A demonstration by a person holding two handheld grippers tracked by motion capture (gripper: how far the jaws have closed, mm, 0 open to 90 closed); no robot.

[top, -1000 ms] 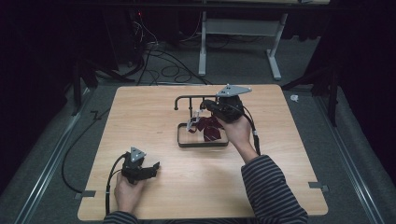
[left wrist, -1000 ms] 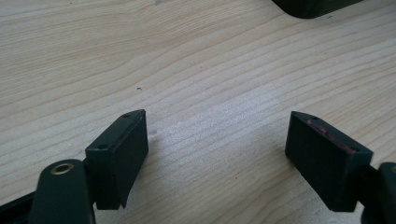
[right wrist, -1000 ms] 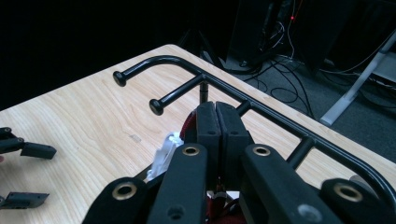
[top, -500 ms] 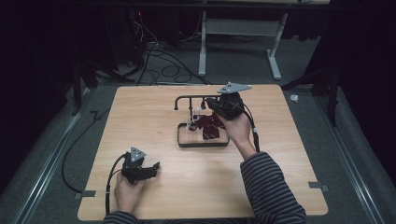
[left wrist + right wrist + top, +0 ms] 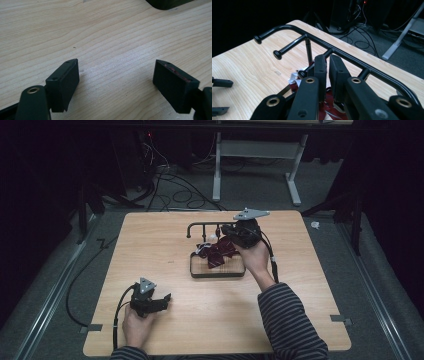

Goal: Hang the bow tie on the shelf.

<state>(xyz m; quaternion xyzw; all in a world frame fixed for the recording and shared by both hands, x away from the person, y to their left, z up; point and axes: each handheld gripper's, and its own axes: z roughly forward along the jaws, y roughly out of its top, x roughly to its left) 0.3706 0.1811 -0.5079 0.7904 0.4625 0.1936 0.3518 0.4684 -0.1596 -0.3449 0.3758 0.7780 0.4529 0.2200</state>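
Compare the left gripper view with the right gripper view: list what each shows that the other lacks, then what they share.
Left gripper view alone: the left hand-held gripper with jaws wide apart over bare wood, nothing between them, and a dark rounded corner at the top edge.

Right gripper view alone: the right hand-held gripper with jaws nearly together, the black rack with knob-tipped pegs just beyond them, dark red cloth below the jaws, and cables on the floor behind.

Both: the wooden table, with each gripper's own black jaws rising from the bottom.

a light wooden table [image 5: 310,310] carries a black metal rack [image 5: 217,270].
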